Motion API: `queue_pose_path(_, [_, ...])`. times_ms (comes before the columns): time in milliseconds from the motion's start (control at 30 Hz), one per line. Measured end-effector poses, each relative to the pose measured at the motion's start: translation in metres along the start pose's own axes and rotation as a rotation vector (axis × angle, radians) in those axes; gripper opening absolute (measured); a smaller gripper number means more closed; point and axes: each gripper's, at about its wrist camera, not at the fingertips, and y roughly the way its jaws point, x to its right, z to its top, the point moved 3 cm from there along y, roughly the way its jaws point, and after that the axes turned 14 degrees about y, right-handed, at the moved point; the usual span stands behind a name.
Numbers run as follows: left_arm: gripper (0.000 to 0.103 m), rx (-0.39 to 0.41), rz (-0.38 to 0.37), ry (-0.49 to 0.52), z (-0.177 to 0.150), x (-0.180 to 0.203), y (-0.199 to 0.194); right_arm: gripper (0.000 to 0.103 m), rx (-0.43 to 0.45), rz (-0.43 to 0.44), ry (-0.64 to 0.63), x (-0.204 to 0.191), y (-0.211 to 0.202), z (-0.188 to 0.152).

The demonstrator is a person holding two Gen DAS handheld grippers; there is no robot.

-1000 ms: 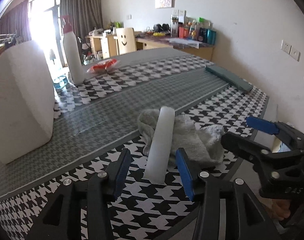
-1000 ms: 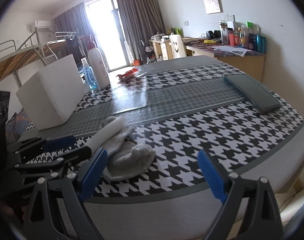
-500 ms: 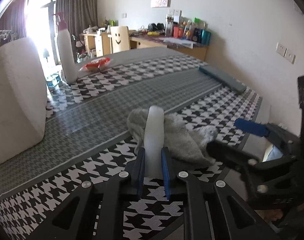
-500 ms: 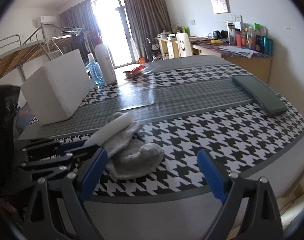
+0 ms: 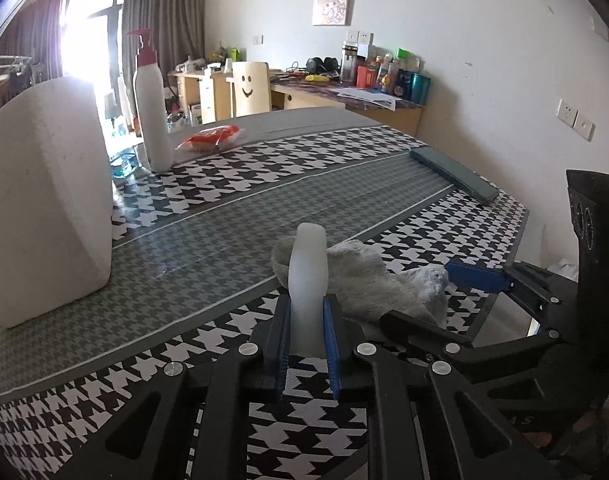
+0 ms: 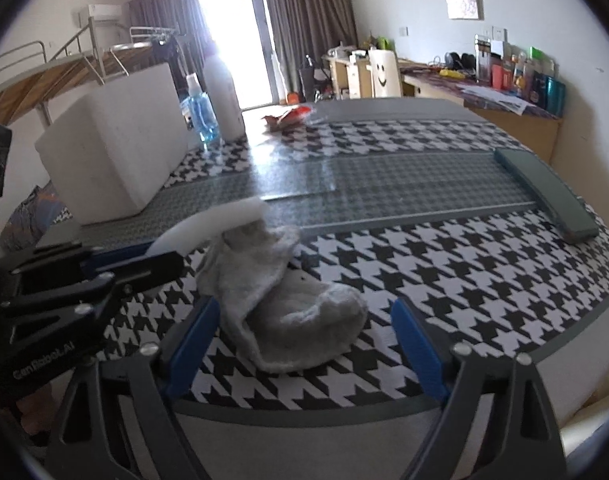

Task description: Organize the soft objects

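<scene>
My left gripper [image 5: 307, 340] is shut on a white foam strip [image 5: 308, 276] and holds it lifted off the table, its far end tilted up. The strip also shows in the right wrist view [image 6: 216, 222], held by the left gripper [image 6: 144, 260]. A crumpled grey cloth [image 5: 368, 280] lies on the houndstooth tablecloth just right of the strip. In the right wrist view the cloth [image 6: 288, 300] lies between the fingers of my open right gripper [image 6: 304, 344], whose blue pads [image 6: 416, 344] stand wide apart around it. The right gripper also shows in the left wrist view [image 5: 432, 292].
A large white foam block [image 5: 44, 196] stands at the left. A white pump bottle [image 5: 152, 120], a blue bottle [image 6: 198, 114] and a red snack packet [image 5: 210, 140] sit at the back. A dark green flat case [image 5: 452, 174] lies at the right edge. The table's front edge [image 6: 344, 400] is close.
My left gripper closed on the white foam strip and lifted it. My right gripper moved forward so that its open fingers now stand around the grey cloth.
</scene>
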Motion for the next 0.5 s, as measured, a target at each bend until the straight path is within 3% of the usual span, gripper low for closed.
queue_pose_path(167, [0.017, -0.002, 0.000, 0.001, -0.002, -0.001, 0.000, 0.075, -0.011, -0.016, -0.035, -0.007, 0.003, -0.002])
queue_pose_path(500, [0.017, -0.001, 0.005, -0.014, -0.004, -0.006, -0.001, 0.025, -0.034, -0.026, -0.076, -0.014, 0.005, -0.001])
